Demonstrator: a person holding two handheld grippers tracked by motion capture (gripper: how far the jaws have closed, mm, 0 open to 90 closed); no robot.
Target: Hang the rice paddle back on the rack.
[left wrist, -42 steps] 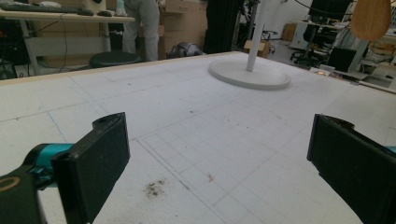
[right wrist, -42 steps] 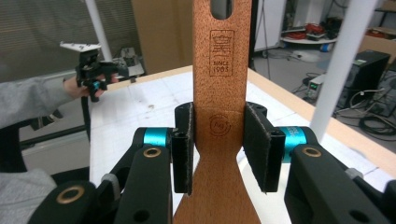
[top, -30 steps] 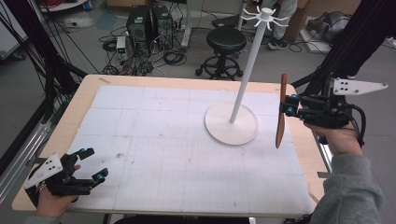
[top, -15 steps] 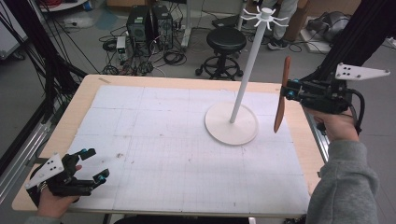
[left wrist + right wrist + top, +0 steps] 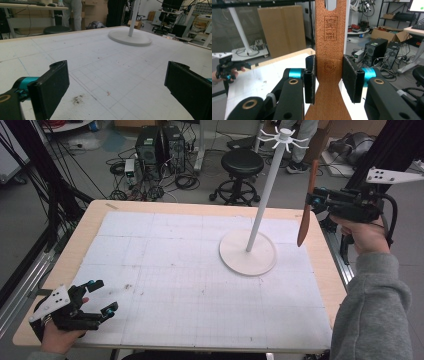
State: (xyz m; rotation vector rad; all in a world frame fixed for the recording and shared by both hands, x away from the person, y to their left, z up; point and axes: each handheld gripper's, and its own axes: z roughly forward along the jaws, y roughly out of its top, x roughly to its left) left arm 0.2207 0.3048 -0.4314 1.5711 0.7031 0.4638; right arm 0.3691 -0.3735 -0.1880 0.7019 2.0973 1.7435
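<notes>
At the table's [image 5: 165, 210] near left corner the left gripper [image 5: 98, 297] sits low over the white gridded mat [image 5: 190, 270], held from behind by the left hand [image 5: 57, 337]. Its jaws are spread wide with nothing between them; in the left gripper view [image 5: 116, 85] only bare mat with a few dark specks lies in the gap. That gripper is angled toward the middle of the table, where the stand's round base [image 5: 130, 38] appears far ahead.

The white stand [image 5: 248, 252] rests on the right half of the mat, its thin pole rising to a ring of hooks [image 5: 280, 136].

Right of the stand, above the table's right edge, the right gripper [image 5: 316, 200] is held up in the air by the right hand [image 5: 365, 232], grey sleeve [image 5: 372, 310] below it, jaws aimed left toward the pole. They pinch a brown wooden spatula [image 5: 306, 205] by its handle. The spatula hangs almost upright, the blade end down and clear of the table, the handle end up. In the right gripper view the pads [image 5: 310, 78] press both narrow edges of the handle [image 5: 329, 62] just above where it widens; the wood is speckled brown, stamped with a small crest and a round mark, with a slot at the top.
</notes>
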